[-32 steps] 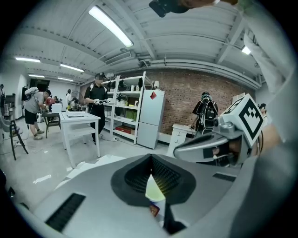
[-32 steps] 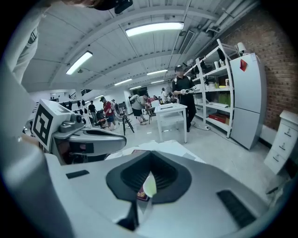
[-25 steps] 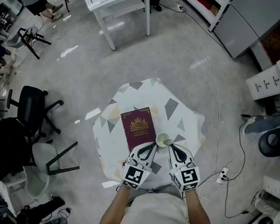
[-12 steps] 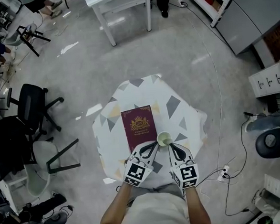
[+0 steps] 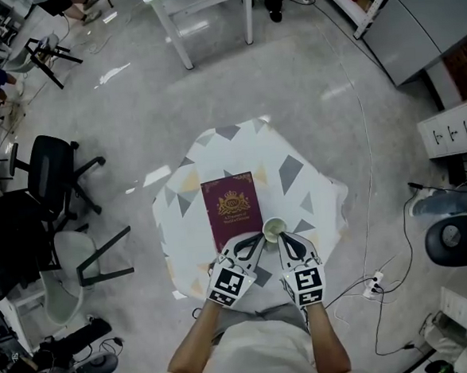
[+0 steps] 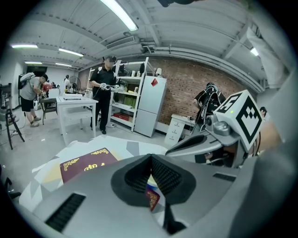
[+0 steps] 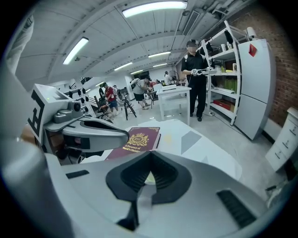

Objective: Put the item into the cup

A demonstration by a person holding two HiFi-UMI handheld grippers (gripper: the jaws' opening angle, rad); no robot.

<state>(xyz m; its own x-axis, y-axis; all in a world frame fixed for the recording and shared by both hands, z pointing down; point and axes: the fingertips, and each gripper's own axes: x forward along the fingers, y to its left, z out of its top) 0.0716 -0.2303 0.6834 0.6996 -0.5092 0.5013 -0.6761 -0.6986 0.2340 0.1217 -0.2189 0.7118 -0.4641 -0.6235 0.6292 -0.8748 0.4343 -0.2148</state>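
A small table (image 5: 297, 177) under a white cloth with grey and tan shapes bears a maroon book (image 5: 232, 206) with gold print and a pale cup (image 5: 274, 230) at the book's near right corner. The left gripper (image 5: 259, 238) and right gripper (image 5: 283, 238) flank the cup from the near side, tips close to its rim. Both look shut with nothing seen between their pads. In the left gripper view, the left gripper (image 6: 150, 157) points past the book (image 6: 88, 162). In the right gripper view, the right gripper (image 7: 149, 153) shows the book (image 7: 135, 142) beyond it. I see no loose item.
A black office chair (image 5: 45, 175) and a white chair (image 5: 71, 261) stand left of the table. A white table (image 5: 197, 1) is at the far side, with a drawer unit (image 5: 453, 134) and floor cables (image 5: 376, 279) at the right. A person (image 6: 104, 93) stands by shelves.
Both grippers have edged slightly closer together round the cup. The book and cup have not moved on the cloth.
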